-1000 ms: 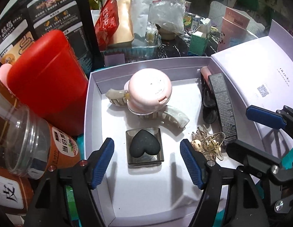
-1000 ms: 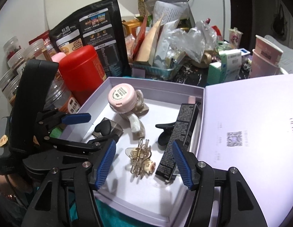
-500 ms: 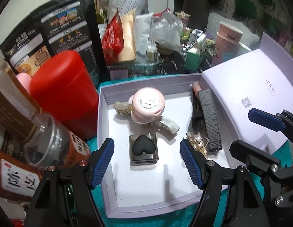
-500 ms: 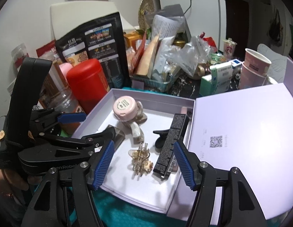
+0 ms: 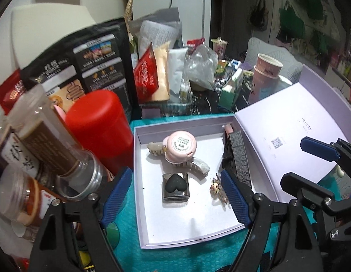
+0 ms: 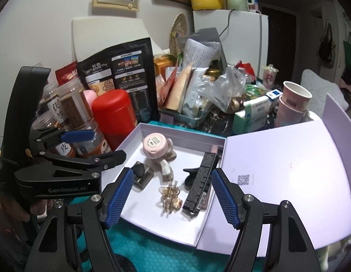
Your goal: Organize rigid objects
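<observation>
— both grippers have pulled up and back; the shallow lilac cardboard box [image 5: 139, 204] looks smaller now, mid-frame.

— holding anything?

— no. left gripper [image 5: 175, 200] and right gripper [image 6: 169, 198] both gape wide, empty.

— and the pieces?

— all inside the box: round pink plastic jar [image 6: 154, 145], black heart-shaped case [image 5: 175, 184], gold wire hair clip [image 6: 169, 196]. looks like sorting's done.

Lilac box [image 5: 139, 181]; pink round jar [image 5: 180, 146]; black heart [image 5: 175, 182] on grey tile; red canister [image 5: 100, 124]; teal cloth [image 6: 157, 253].
</observation>
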